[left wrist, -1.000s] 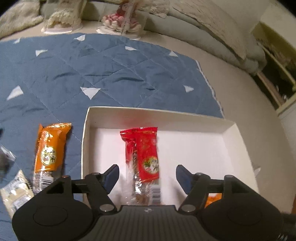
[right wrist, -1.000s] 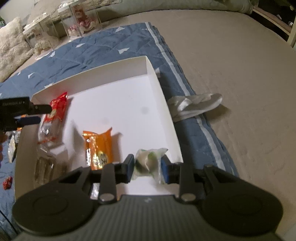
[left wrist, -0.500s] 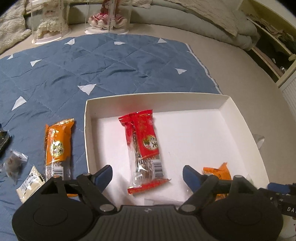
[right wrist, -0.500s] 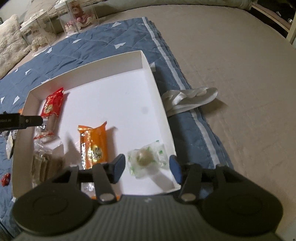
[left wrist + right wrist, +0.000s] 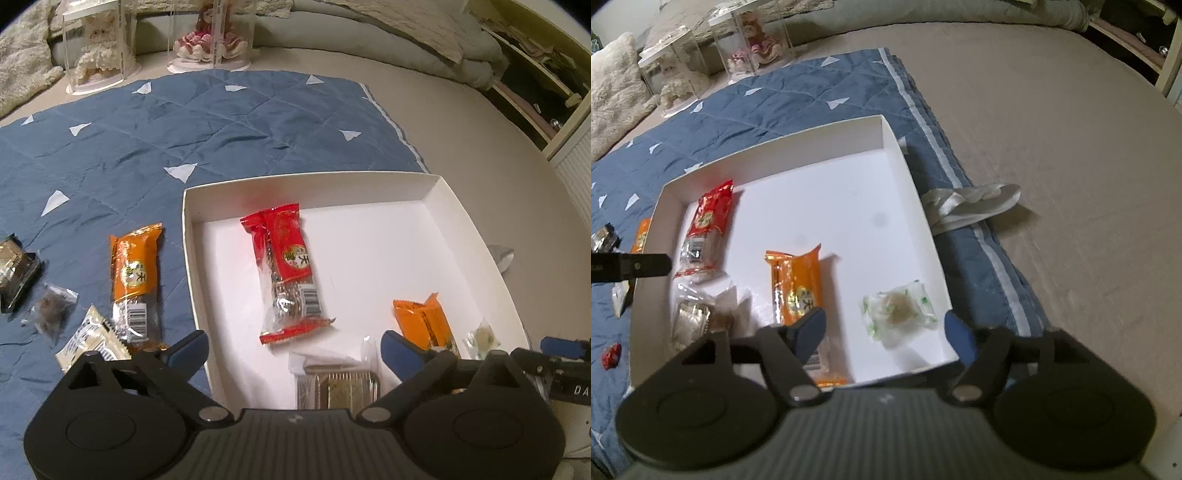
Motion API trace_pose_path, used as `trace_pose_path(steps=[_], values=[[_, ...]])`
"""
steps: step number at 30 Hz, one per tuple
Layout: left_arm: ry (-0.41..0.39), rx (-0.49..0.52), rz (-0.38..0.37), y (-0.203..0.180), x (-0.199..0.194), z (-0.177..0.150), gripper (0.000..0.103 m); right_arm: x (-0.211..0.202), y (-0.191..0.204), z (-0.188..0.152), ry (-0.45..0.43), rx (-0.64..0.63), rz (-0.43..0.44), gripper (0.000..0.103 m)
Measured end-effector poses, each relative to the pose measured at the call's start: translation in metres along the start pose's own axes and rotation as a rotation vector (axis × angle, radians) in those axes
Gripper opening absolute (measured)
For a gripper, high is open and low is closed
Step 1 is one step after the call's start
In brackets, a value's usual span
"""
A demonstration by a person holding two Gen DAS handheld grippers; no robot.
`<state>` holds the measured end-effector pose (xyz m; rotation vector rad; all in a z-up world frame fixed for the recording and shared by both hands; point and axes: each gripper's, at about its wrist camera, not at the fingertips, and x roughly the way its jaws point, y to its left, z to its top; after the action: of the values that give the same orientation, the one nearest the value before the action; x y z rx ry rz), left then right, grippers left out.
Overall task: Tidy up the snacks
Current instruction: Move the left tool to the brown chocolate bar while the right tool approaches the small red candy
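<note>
- Blue quilted blanket (image 5: 184, 122) with white triangles covers a beige bed (image 5: 1052, 129); clear display cases (image 5: 99, 44) stand upper left.
- White box (image 5: 369, 181) sits mid-frame, holding a red snack (image 5: 288, 254), orange snack (image 5: 798, 280) and green-white candy (image 5: 899, 308).
- Left gripper (image 5: 293, 349) and right gripper (image 5: 882, 328): jaws opening, gripping nothing.

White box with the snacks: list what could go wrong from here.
1. The left hand-held gripper and right hand-held gripper, both opening, work close together over the white box and might collide.
2. The next pick, the orange snack on the blanket, lies against other packets; jaws could catch two.
</note>
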<state>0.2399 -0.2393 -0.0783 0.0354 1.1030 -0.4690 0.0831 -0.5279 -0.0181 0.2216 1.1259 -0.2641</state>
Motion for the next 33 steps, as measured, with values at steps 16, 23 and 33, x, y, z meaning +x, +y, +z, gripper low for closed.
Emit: trace_pose_path(steps=[16, 23, 33], values=[[0.014, 0.032, 0.006, 0.014, -0.034, -0.03, 0.103, -0.016, 0.022, -0.017, -0.033, -0.008, -0.009, 0.102], [-0.007, -0.023, 0.057, 0.054, -0.05, -0.038, 0.103, -0.017, 0.062, -0.012, -0.044, -0.046, 0.038, 0.103], [-0.028, -0.111, 0.134, 0.119, -0.074, -0.046, 0.103, -0.001, 0.141, -0.001, -0.024, -0.15, 0.09, 0.103]])
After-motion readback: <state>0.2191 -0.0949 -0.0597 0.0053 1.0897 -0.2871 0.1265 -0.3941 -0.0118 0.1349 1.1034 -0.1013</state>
